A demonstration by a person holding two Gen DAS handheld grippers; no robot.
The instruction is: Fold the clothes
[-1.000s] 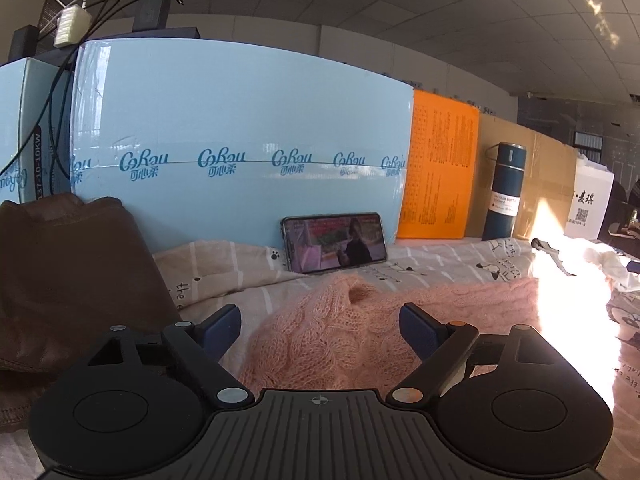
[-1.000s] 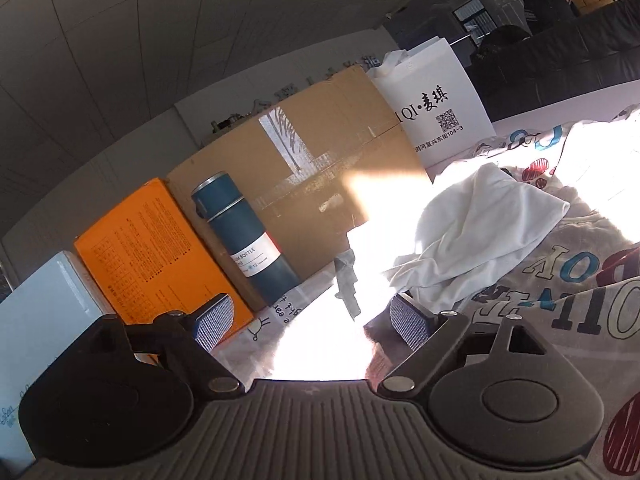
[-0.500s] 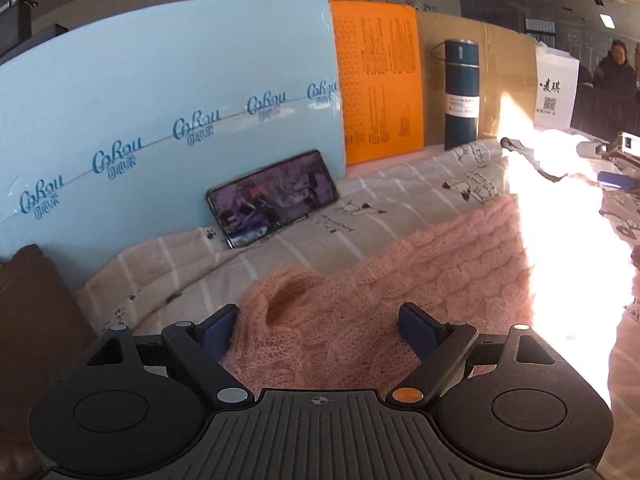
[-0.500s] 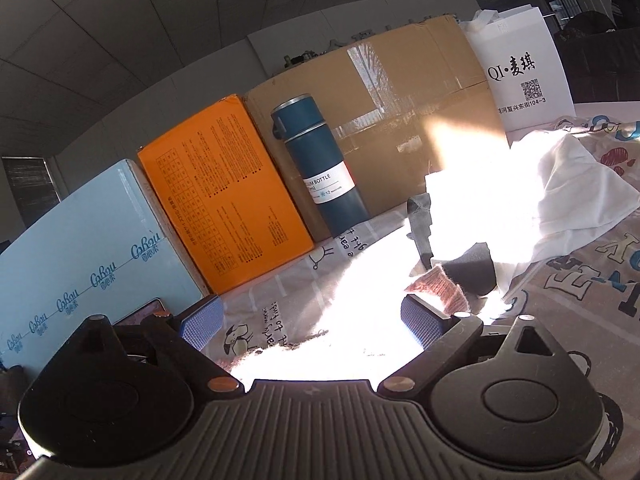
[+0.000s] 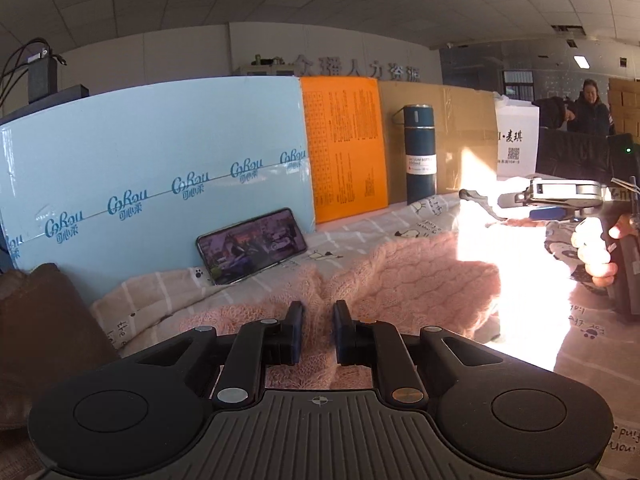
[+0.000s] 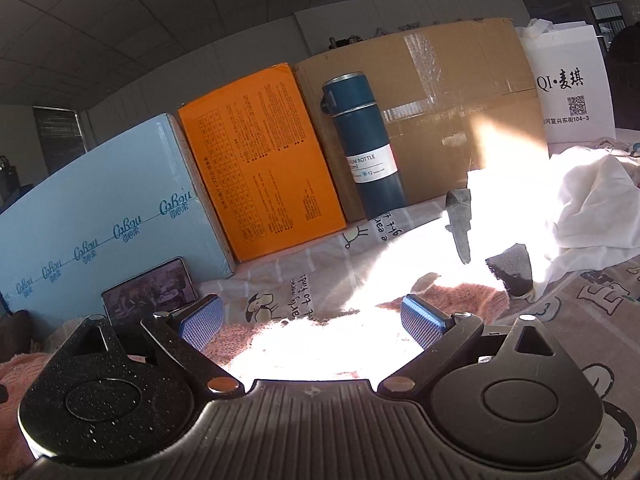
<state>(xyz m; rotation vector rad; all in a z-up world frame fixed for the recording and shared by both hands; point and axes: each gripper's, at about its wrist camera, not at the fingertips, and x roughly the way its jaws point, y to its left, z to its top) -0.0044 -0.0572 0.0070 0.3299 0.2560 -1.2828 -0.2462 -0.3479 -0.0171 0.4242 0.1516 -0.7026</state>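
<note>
The pink cable-knit sweater [image 5: 400, 276] lies spread across the patterned bedsheet [image 5: 360, 232] that covers the work surface, running from its near left part toward the sunlit right side. The left gripper [image 5: 318, 332] is pinched together on a ridge of the knit near the sweater's near edge, jaws almost touching with wool bunched between them. The right gripper [image 6: 312, 320] stands with jaws wide apart, low over the sweater's far right end; glare hides whether its pads touch cloth. To fold well, the right one probably needs to clamp a matching edge, not a single loose layer, so both ends rise level. The loose knit stretches and sags, so lifting evenly and keeping light tension between both grips should stop the fold skewing. A white crumpled garment [image 6: 592, 208] lies at the right edge, just beside the pink sleeve, and could get caught.
</note>
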